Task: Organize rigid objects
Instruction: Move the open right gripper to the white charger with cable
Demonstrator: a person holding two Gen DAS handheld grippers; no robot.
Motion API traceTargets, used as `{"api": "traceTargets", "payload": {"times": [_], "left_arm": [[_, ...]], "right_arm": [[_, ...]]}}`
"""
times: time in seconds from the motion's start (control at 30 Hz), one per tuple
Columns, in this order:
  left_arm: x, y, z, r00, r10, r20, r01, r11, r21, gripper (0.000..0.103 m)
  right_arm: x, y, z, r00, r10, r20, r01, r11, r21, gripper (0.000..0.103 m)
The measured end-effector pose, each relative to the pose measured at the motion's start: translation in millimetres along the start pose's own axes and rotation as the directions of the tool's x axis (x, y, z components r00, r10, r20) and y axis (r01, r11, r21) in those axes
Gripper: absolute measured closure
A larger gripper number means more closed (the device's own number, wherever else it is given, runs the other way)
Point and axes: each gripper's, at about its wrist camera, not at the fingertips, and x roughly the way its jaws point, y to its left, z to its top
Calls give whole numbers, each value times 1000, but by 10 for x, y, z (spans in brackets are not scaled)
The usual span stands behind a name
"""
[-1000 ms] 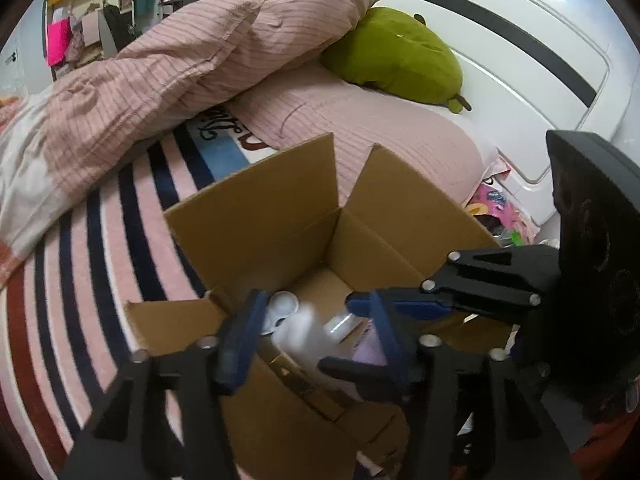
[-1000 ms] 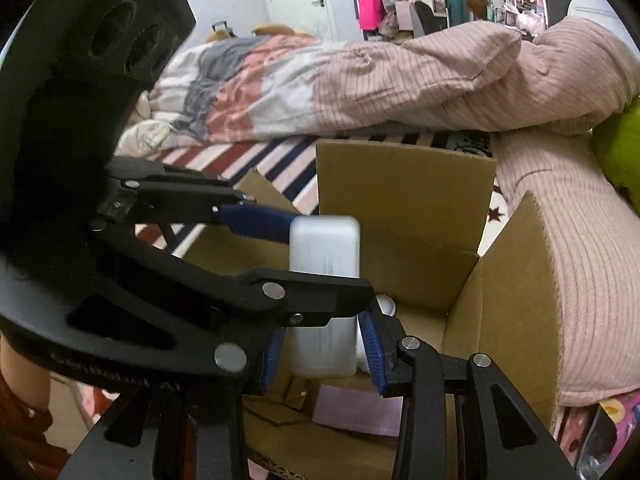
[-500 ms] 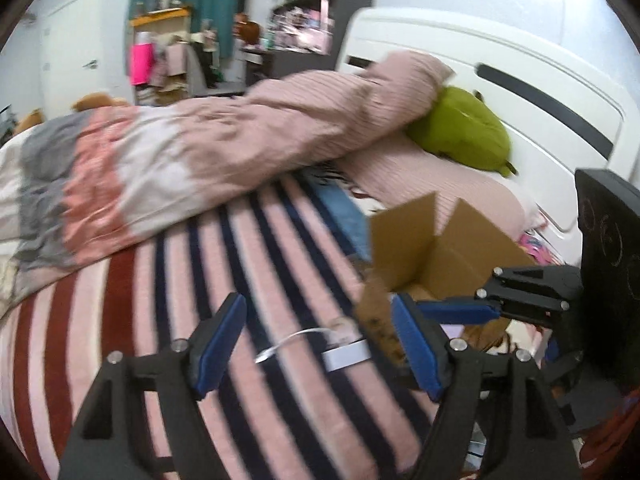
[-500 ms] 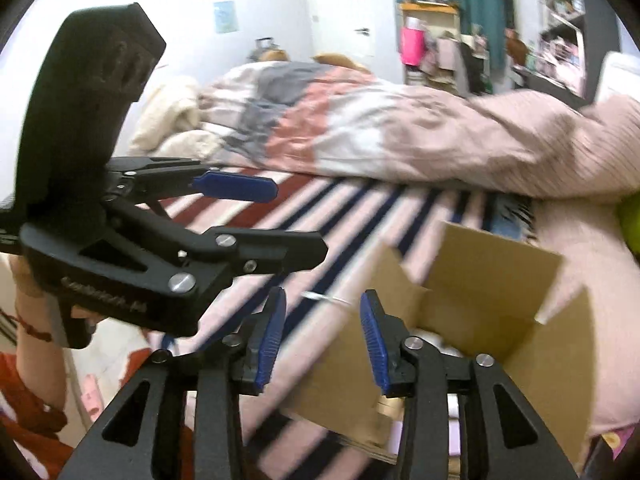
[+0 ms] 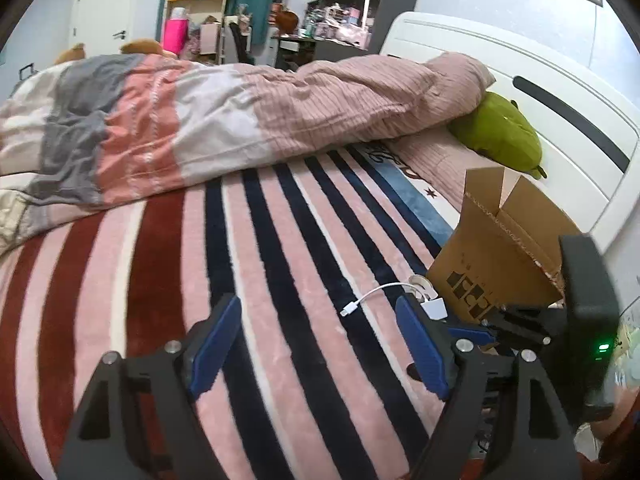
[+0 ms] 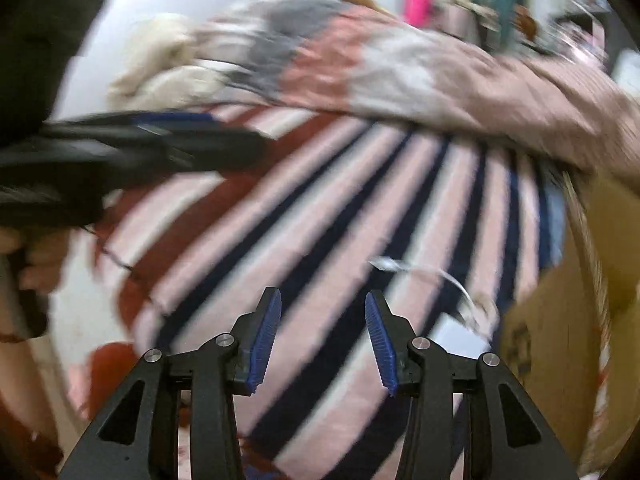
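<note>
Left-wrist view: the left gripper [image 5: 316,344] hangs over a striped bed blanket [image 5: 280,240] with its blue pads spread wide and nothing between them, the jaws having just been opening. Off its right finger lies a white charger block [image 5: 435,307] with its cable [image 5: 376,292] curling across the stripes, touching or just beside the foot of an open cardboard box [image 5: 500,256]. The right gripper [image 6: 320,336], seen in its own blurred view, is also empty, its pads parted to a narrower gap above the same stripes, with the charger and box low to its right.

Judged from how things lie, the sorting is under way but unfinished: the box stands ready with flaps up, its contents hidden from both cameras, while the charger remains loose on the blanket and looks the likeliest next pick. No other loose rigid item shows on the bed.

Around the work, a rumpled pink-and-grey duvet [image 5: 200,120] is heaped along the far side, a green plush toy [image 5: 500,132] rests against the white headboard [image 5: 560,112], and cluttered shelves [image 5: 344,0] fill the background. The trailing cable and the near box wall crowd any approach to the charger; the soft blanket may give under a grasp.
</note>
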Motion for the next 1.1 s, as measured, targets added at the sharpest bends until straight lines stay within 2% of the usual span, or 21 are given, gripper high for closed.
{"api": "traceTargets", "payload": {"times": [0.1,0.13,0.2,0.33,0.53,0.67,0.73,0.83,0.93,0.97,1.0,1.07,1.1], "left_arm": [[137,7,-29,1000,-8,8,8,1000,22,21],[174,14,-51,1000,-13,11,13,1000,21,21],[282,51,-135,998,-55,4,55,998,8,21],[429,106,-258,998,-69,-13,68,997,-32,21],[346,224,-285,994,-100,34,102,992,-78,21],[267,285,-357,999,-30,31,32,997,-72,20],[247,319,-369,999,-24,33,26,997,-73,20],[218,400,-370,996,-69,48,74,990,-122,20],[187,412,-365,998,-43,49,49,992,-117,20],[178,408,-363,998,-31,50,37,992,-117,20],[166,409,-360,998,-23,51,29,992,-121,20],[145,419,-361,998,-26,52,32,990,-135,20],[134,418,-361,998,-24,54,32,990,-138,20]], "right_arm": [[110,-225,-205,997,-74,-15,75,988,136,58],[126,-281,-251,995,-100,-13,101,981,167,53],[175,-380,-358,984,-177,-15,176,962,211,49],[254,-460,-430,965,-261,-18,259,939,228,45],[509,-484,-373,944,-327,-50,330,916,230,43],[635,-511,-289,924,-380,-50,381,898,220,43],[659,-542,-250,918,-394,-52,395,890,227,43],[688,-569,-220,908,-416,-46,415,883,220,43],[726,-592,-179,907,-421,-24,416,884,213,46],[727,-599,-181,908,-420,-16,413,886,210,50],[733,-613,-175,905,-425,-12,418,885,207,55],[727,-650,-159,898,-440,1,430,880,202,72],[712,-662,-157,898,-439,11,429,881,199,78]]}}
